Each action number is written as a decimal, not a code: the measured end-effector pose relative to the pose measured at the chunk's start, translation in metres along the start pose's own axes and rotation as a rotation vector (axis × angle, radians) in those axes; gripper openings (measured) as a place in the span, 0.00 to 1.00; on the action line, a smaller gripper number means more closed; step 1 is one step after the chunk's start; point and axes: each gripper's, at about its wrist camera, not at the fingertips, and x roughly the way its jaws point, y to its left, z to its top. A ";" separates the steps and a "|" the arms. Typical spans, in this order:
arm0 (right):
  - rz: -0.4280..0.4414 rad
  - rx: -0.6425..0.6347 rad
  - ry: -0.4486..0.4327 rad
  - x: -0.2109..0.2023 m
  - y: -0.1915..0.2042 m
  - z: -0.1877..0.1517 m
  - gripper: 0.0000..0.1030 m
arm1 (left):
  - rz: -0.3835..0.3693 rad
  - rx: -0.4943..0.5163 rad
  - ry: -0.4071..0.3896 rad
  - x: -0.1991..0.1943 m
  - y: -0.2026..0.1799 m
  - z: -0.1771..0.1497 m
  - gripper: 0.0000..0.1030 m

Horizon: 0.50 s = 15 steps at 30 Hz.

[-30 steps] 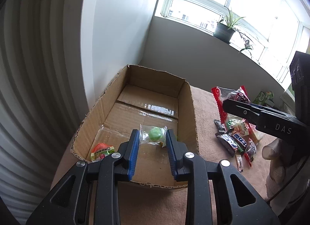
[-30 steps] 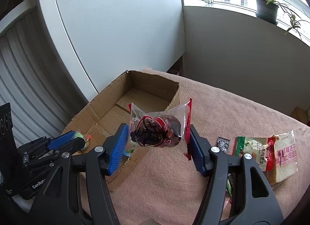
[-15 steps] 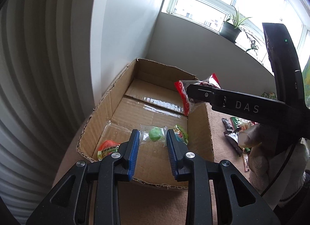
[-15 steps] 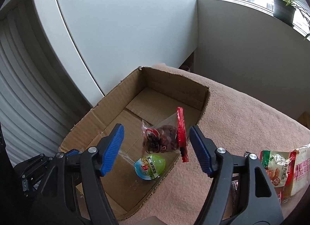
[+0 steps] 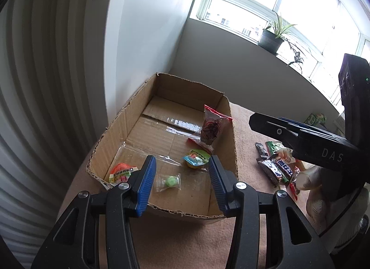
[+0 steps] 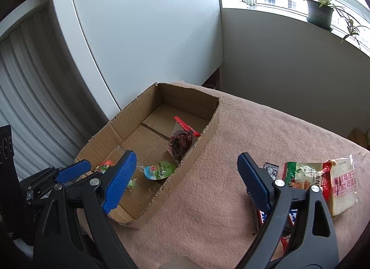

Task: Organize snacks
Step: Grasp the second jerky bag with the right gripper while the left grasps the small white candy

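Left wrist view: the left gripper (image 5: 181, 182) is being held over the near end of the box (image 5: 233, 151), its jaws opening with nothing pinched; a green candy (image 5: 170, 181) is lying on the box floor below the gap. 3 more snacks are lying in the box: an orange pack (image 5: 120, 173), a jelly cup (image 5: 196, 158) and a red bag (image 5: 211, 127).

Right wrist view: the right gripper (image 6: 185, 181) is being held wide, jaws opening and empty, over the cloth (image 6: 254, 134) beside the box (image 6: 196, 151). More snacks (image 6: 323, 181) are lying at right.
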 end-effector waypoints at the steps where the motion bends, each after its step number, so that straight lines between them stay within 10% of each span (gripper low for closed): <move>1: -0.009 0.007 -0.004 -0.007 -0.006 -0.005 0.88 | -0.004 0.002 0.000 -0.001 -0.003 -0.001 0.45; 15: -0.235 0.371 -0.013 -0.088 -0.142 -0.105 0.88 | -0.110 0.075 0.060 0.010 -0.059 -0.018 0.45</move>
